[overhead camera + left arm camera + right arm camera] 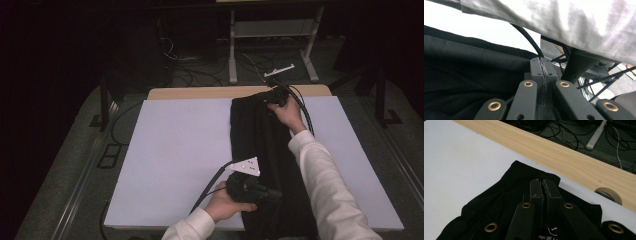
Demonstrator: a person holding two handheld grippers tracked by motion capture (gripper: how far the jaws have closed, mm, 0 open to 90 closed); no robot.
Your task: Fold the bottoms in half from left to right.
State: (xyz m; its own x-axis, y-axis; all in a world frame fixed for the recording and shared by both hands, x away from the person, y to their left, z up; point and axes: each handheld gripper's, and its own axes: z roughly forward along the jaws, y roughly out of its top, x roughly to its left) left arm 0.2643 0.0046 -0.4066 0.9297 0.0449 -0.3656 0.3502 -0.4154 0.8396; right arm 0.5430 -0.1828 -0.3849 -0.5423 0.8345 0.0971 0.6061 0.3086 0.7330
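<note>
Jaws of both grippers are pressed together on the black folded cloth garment (262, 145): right gripper (541, 186) pinches its far edge, left gripper (542, 67) its near side, on the white table sheet (170, 150).

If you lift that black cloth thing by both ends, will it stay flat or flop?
The black folded fabric garment would probably sag in the middle: it shows soft wrinkles and drapes over the table's near edge. It likely won't roll or slide much on the white table cover.

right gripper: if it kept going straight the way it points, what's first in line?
Probably the wooden table edge, past the black garment under the shut right gripper; beyond it, floor cables. Depth is unclear.
</note>
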